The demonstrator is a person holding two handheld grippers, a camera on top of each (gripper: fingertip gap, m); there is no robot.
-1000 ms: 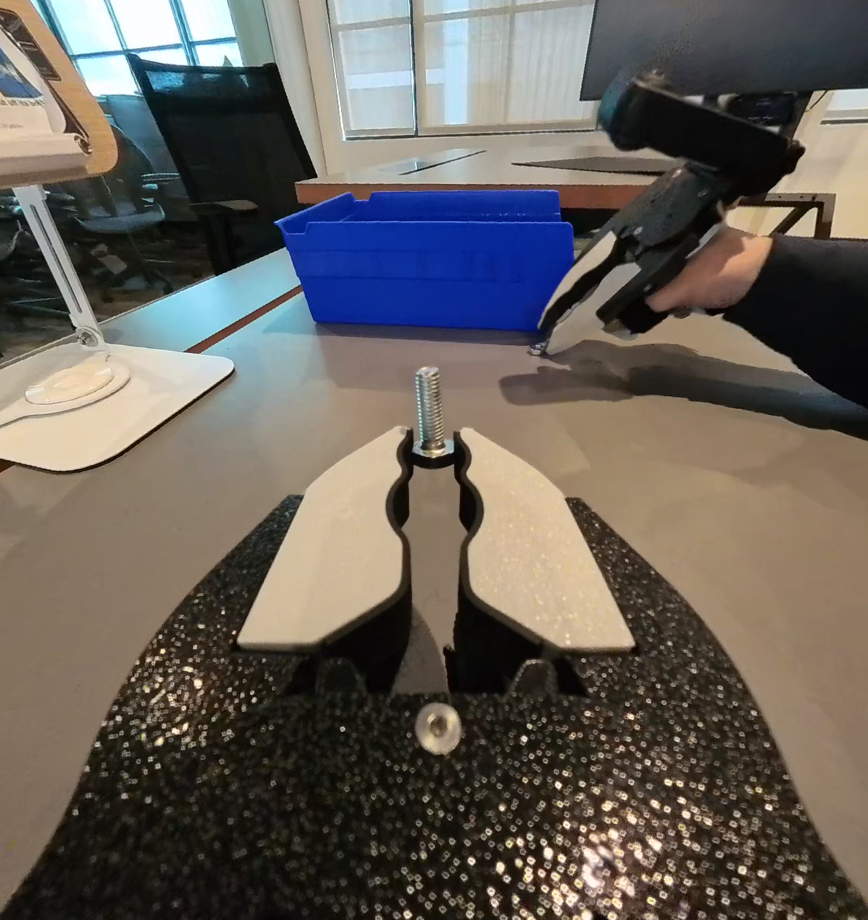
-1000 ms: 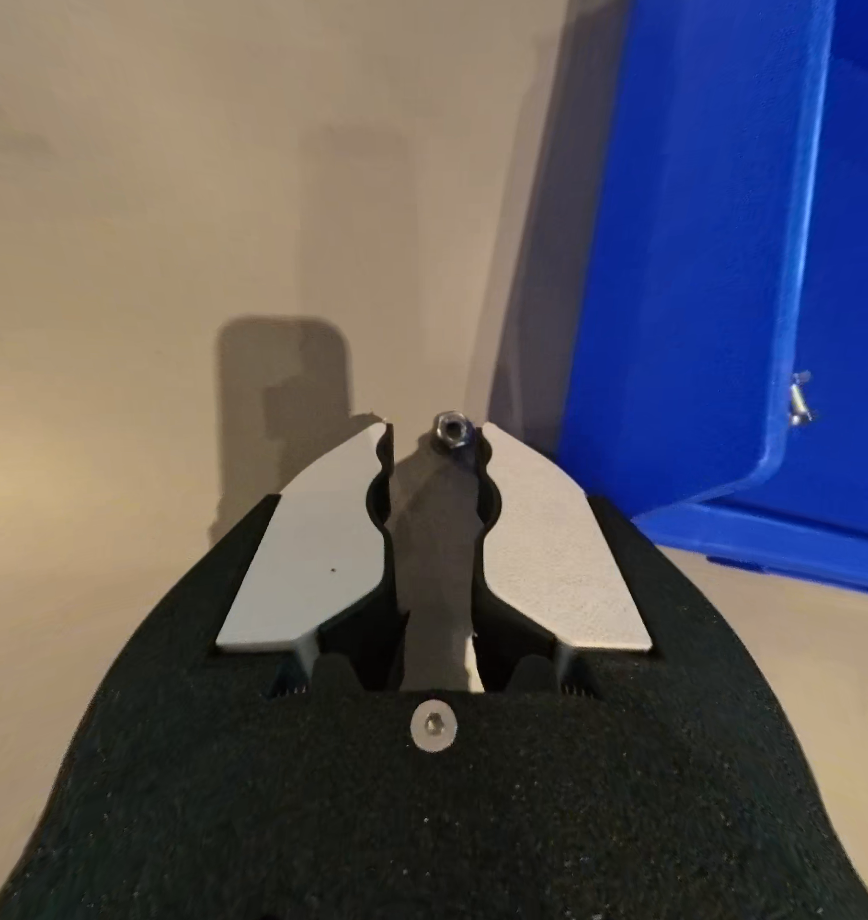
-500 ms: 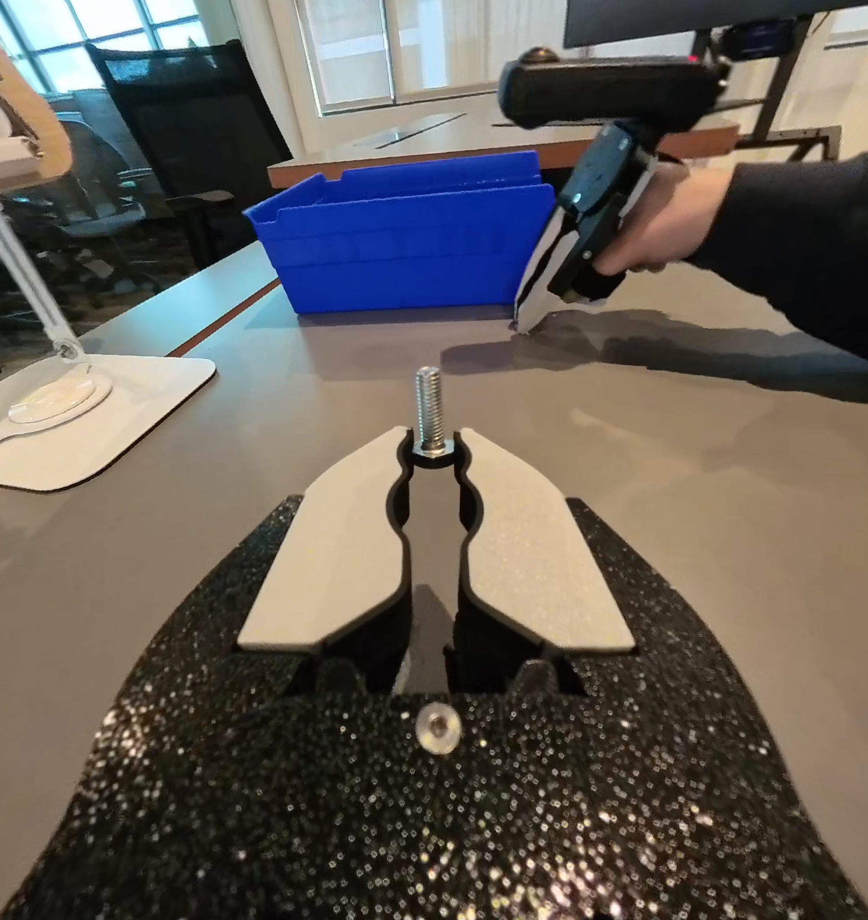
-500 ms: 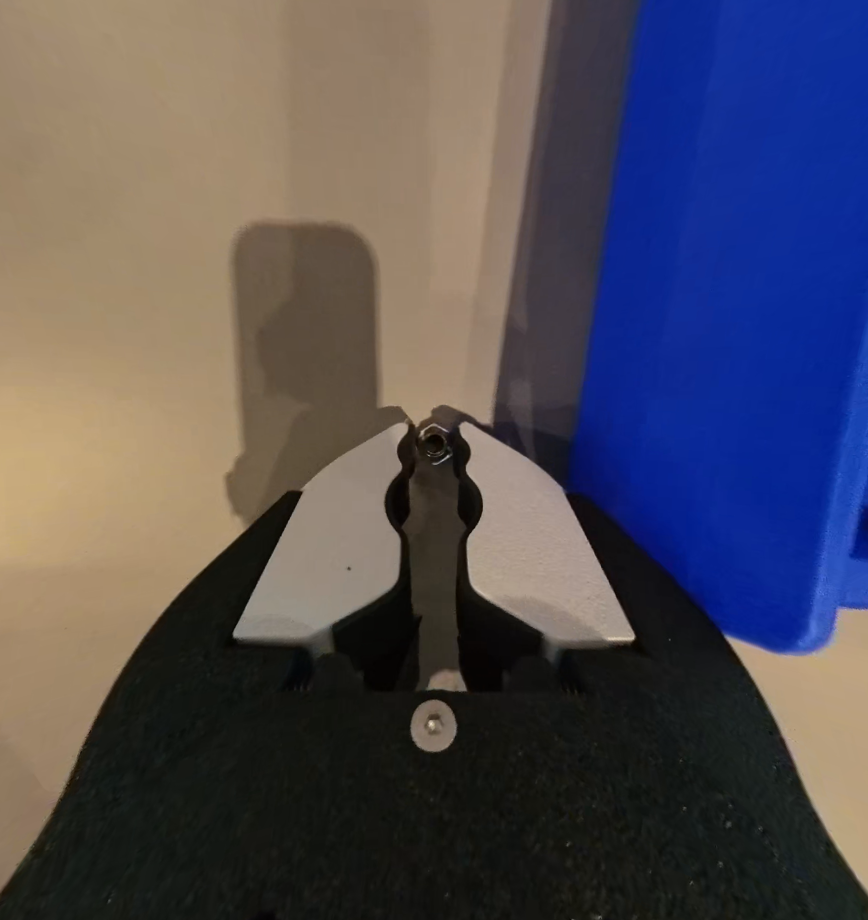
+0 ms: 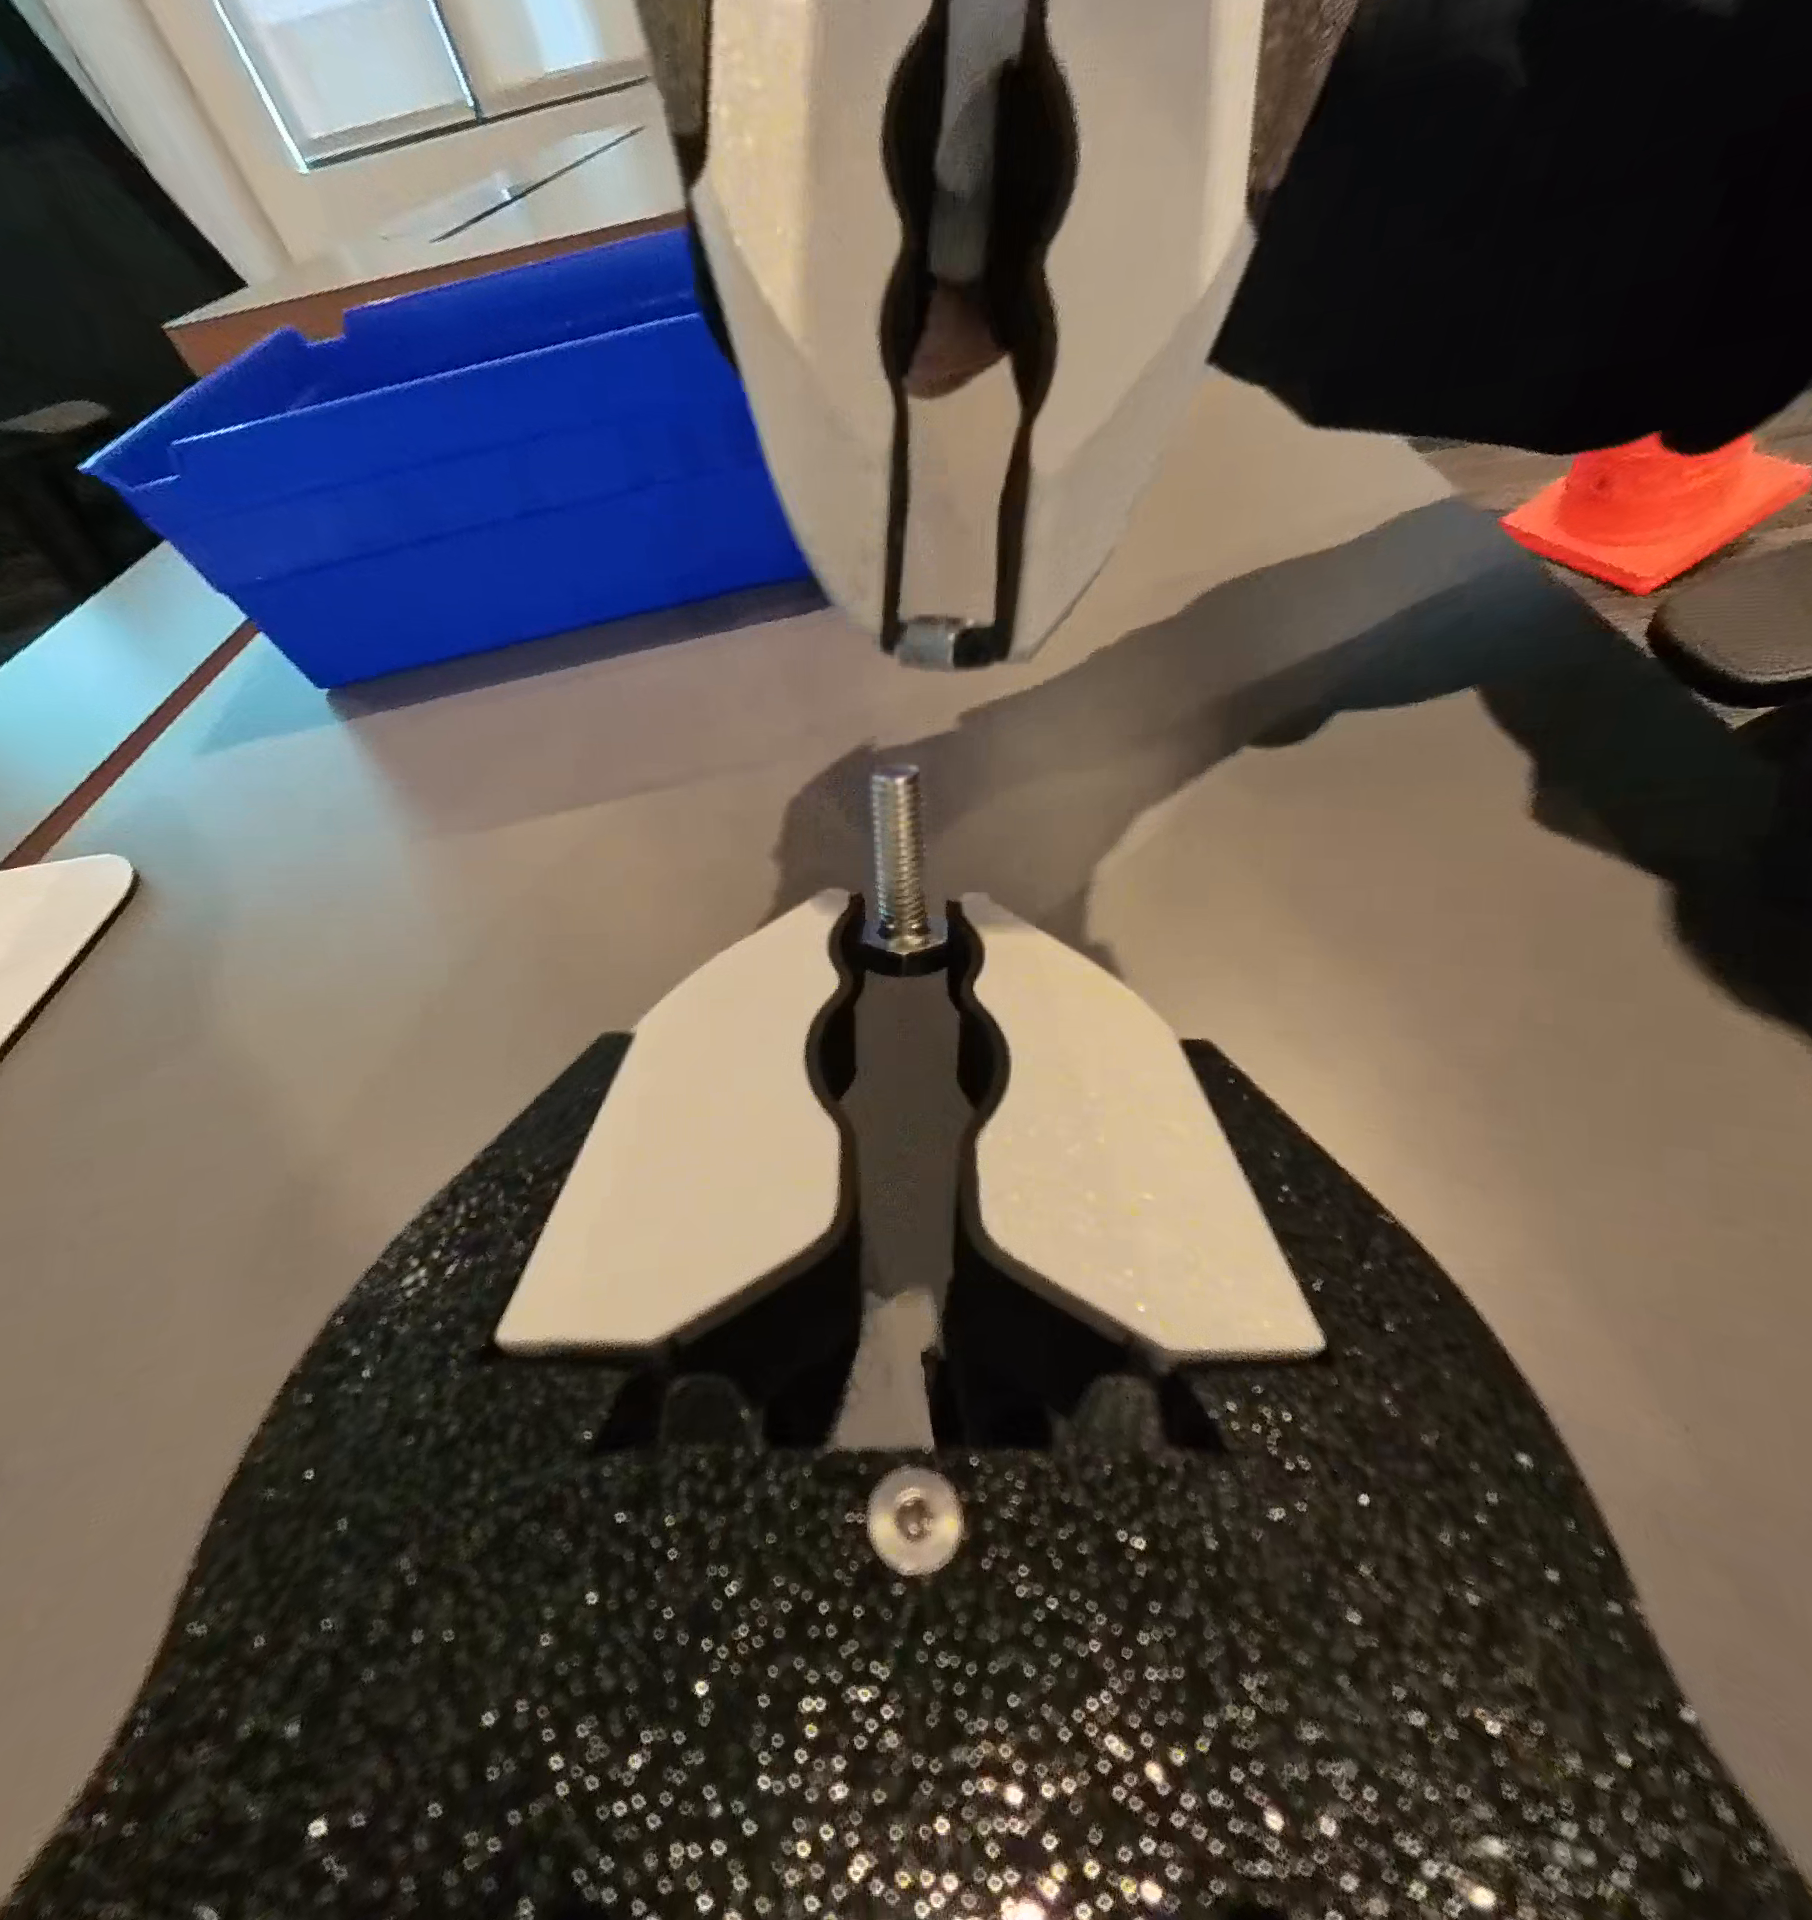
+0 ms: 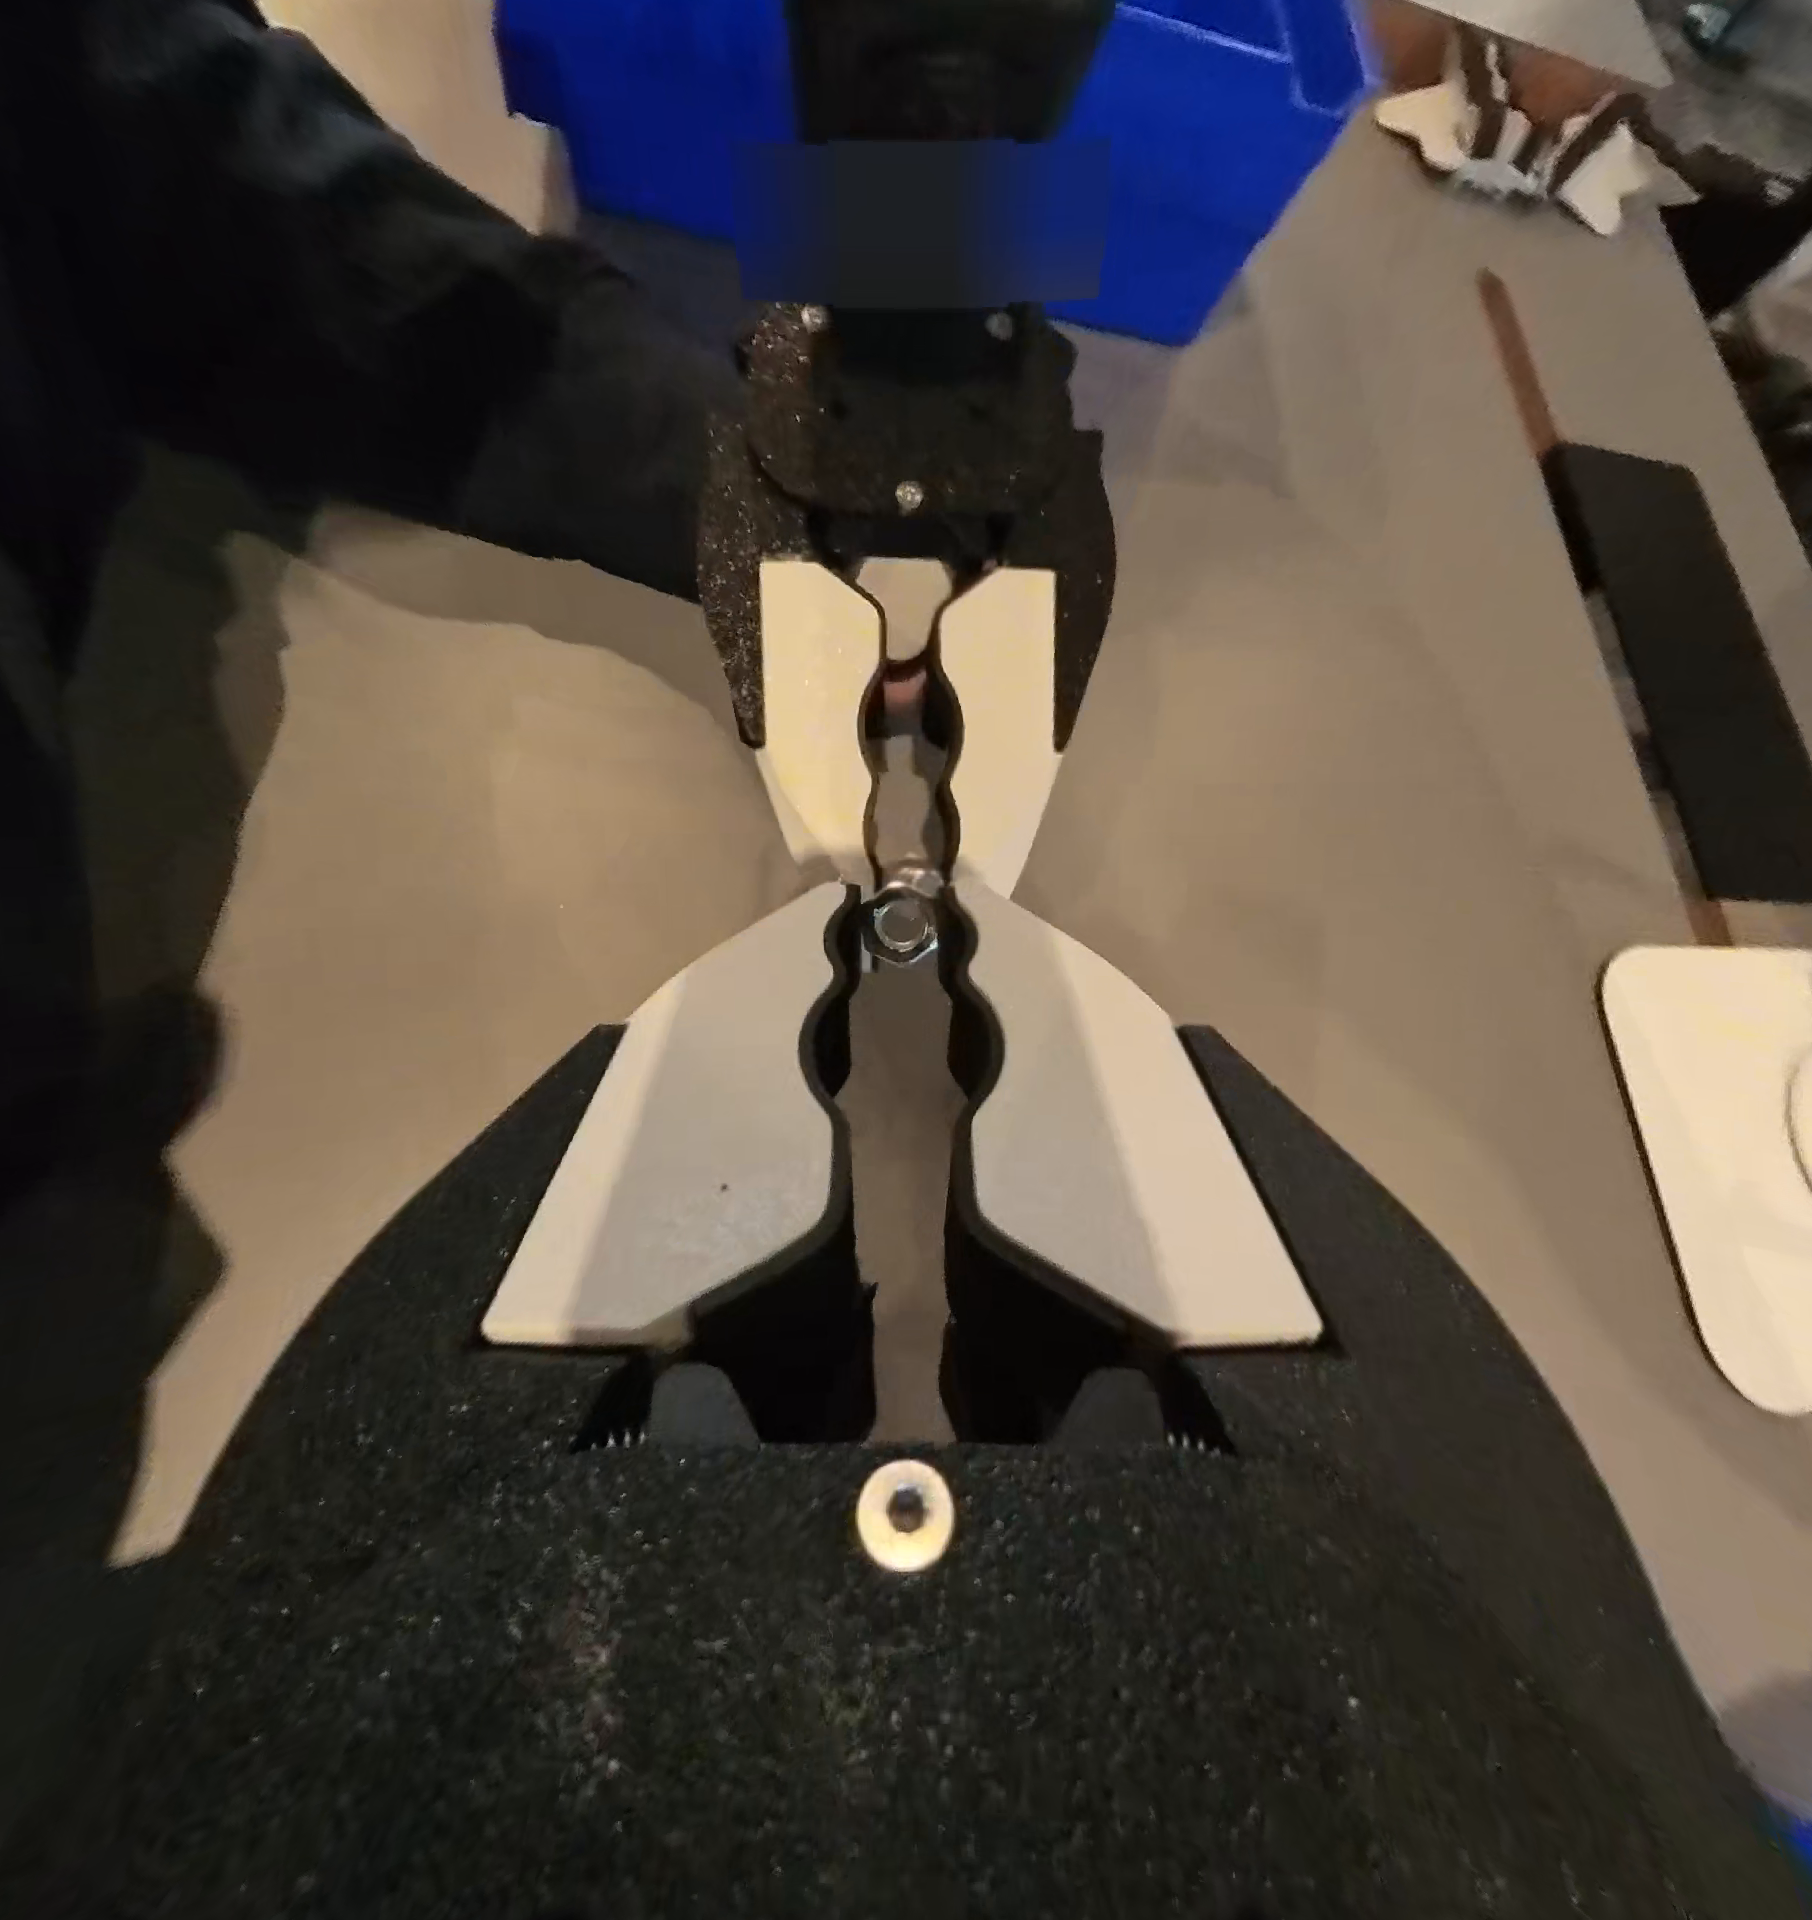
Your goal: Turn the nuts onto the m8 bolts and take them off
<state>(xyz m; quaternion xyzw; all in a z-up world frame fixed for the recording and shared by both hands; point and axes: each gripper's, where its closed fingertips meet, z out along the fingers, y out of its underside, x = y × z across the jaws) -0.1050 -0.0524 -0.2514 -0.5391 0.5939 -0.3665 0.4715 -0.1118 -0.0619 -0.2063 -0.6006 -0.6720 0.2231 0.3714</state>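
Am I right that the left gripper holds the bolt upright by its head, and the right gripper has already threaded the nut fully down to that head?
Not quite. The left gripper does hold the bolt upright by its head, but the nut is not threaded on: the left wrist view shows it in the right gripper, above the bolt's bare tip with a gap between.

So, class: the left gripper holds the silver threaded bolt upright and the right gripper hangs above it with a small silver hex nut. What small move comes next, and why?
Probably lower the right gripper straight down: its small silver hex nut is above the upright silver threaded bolt held by the left gripper, with a gap between.
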